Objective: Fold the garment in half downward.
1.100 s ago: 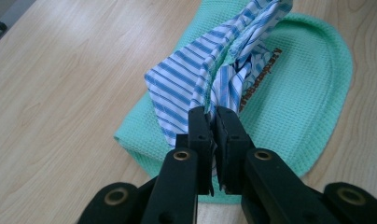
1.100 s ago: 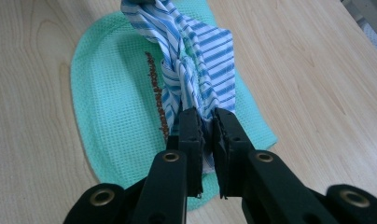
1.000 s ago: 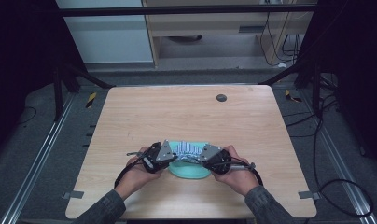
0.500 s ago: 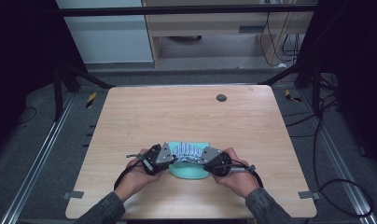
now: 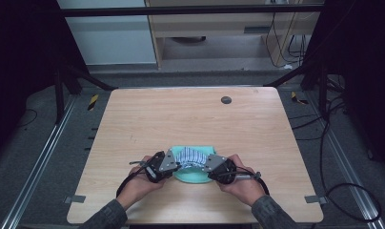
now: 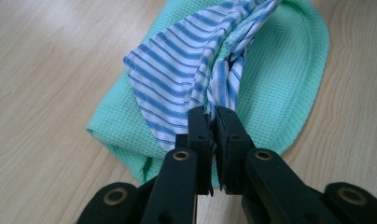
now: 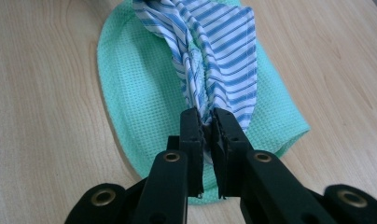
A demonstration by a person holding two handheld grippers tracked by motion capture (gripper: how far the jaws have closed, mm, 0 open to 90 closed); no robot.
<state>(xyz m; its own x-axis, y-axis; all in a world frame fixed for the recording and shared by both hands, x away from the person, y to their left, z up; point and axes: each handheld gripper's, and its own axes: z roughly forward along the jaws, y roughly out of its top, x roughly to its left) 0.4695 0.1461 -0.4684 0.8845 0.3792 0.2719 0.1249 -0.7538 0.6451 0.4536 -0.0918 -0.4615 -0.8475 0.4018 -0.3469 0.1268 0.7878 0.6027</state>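
- Both pairs of black jaws are clamped onto the blue-and-white striped cotton cloth point(image 6: 186, 70), one at each end of it.
- Seen along the left gripper point(image 6: 213, 116), its two jaws are pressed nearly together with a gathered fold of the striped cloth pinched between their tips; the fabric fans out and away from them.
- Seen along the right gripper point(image 7: 205, 116), the same holds: its jaws are squeezed on a bunched edge of the striped cloth point(image 7: 219, 51), which rises from the tips in narrow pleats.
- Under the striped cloth lies a mint-green waffle-weave towel point(image 6: 280, 79), folded with rounded edges and resting flat on the light wooden table point(image 6: 46, 70).
- From the right gripper view, the green towel point(image 7: 135, 88) spreads to both sides of the striped fabric, and the table point(image 7: 37, 107) shows bare around it.
- From the high view, the left gripper point(image 5: 174, 164) and the right gripper point(image 5: 205, 166) face each other near the table's front edge, with the striped cloth point(image 5: 190, 156) stretched between them.
- The green towel point(image 5: 190, 176) shows just below and behind that cloth, between the person's two hands.
- The left hand point(image 5: 140, 181) and the right hand point(image 5: 240, 181) each wrap around their gripper's body, grey sleeves entering from the bottom.
- A small dark round disc point(image 5: 226, 99) sits on the table point(image 5: 181, 119) well apart, toward the far edge.
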